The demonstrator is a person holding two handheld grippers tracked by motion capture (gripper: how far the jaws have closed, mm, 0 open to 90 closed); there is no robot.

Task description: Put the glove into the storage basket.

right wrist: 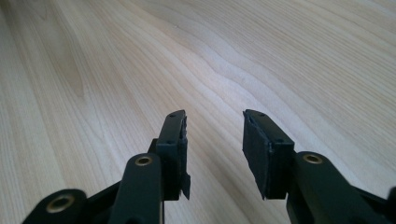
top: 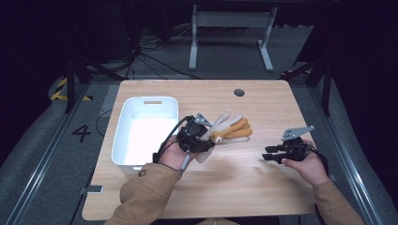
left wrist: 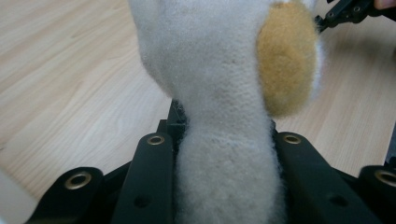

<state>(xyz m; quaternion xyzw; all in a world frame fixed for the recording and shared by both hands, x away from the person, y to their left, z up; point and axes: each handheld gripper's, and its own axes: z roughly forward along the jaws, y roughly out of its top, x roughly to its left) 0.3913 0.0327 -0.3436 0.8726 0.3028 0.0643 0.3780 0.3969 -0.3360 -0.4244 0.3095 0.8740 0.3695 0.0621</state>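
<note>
A fuzzy cream knitted glove [top: 228,129] with mustard-orange fingertips is pinched at its cuff by the left claw [top: 206,138], lifted just above the counter [top: 244,183]. Its fingers point right, away from the white bin [top: 145,131].

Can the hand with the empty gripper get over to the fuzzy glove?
Probably yes. The right gripper is open and holds nothing, and bare table lies between it and the glove that the left gripper holds.
</note>
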